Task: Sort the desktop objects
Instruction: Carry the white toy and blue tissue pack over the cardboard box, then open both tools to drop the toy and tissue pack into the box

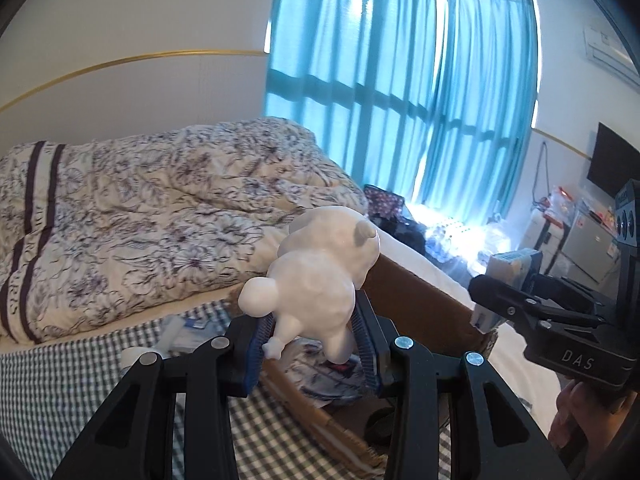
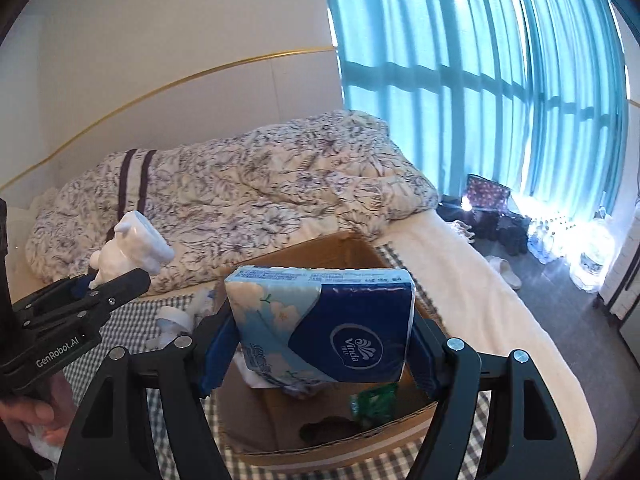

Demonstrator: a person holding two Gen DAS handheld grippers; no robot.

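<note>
My left gripper (image 1: 314,340) is shut on a white bear figurine (image 1: 320,276) and holds it in the air above the left edge of a brown cardboard box (image 1: 420,304). The figurine also shows in the right wrist view (image 2: 132,248). My right gripper (image 2: 320,356) is shut on a blue and white Vinda tissue pack (image 2: 324,324) and holds it over the open box (image 2: 320,428). The pack also shows in the left wrist view (image 1: 508,276). Inside the box lie a green packet (image 2: 374,404), a dark object and some printed packs.
The box stands on a green checked cloth (image 1: 48,392) on a bed. A flowered quilt (image 2: 240,192) lies behind it. White paper and small packs (image 2: 176,320) lie on the cloth left of the box. Teal curtains (image 2: 480,80) and floor clutter are at the right.
</note>
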